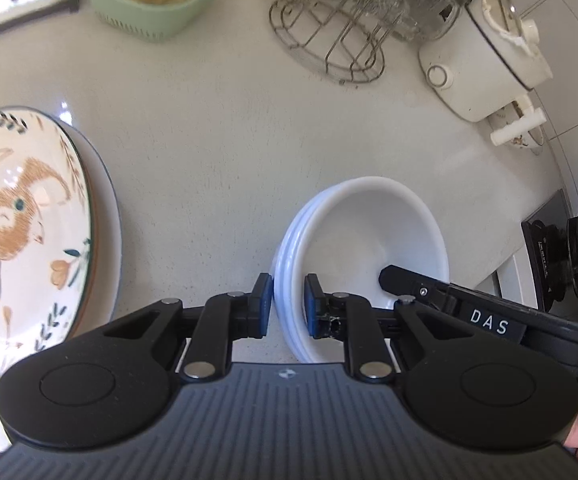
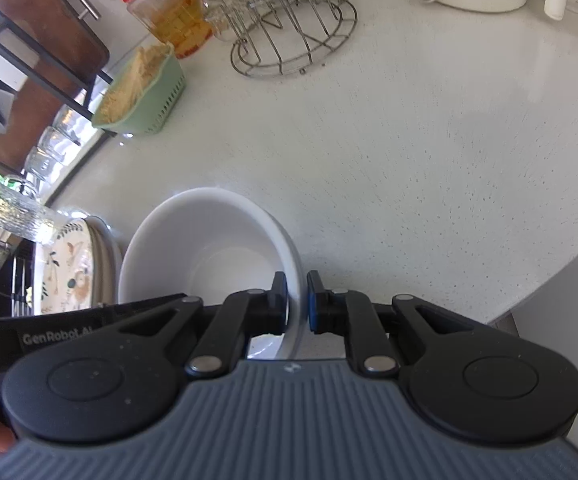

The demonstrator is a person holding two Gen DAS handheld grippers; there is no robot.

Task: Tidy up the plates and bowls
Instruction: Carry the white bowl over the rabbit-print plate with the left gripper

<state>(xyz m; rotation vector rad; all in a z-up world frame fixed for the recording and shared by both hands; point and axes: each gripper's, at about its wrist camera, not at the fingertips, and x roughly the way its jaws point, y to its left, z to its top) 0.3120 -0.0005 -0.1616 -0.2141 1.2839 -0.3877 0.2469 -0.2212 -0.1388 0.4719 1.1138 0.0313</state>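
Fingers of both grippers closed on opposite rims of the white bowl stack.

Left wrist view: left gripper point(image 1: 287, 306) pinches the stack of white bowls point(image 1: 363, 236) at its left rim, fingers point(image 1: 264, 300) one outside, one inside; right gripper point(image 1: 393, 274) reaches in from the right; patterned plates point(image 1: 29, 236) lie further left on the surface point(image 1: 229, 128).
Right wrist view: right gripper point(image 2: 297, 304) clamps the stack's right wall; the bowls open left of its fingers, plates beyond. Any lift likely needs both hands together.
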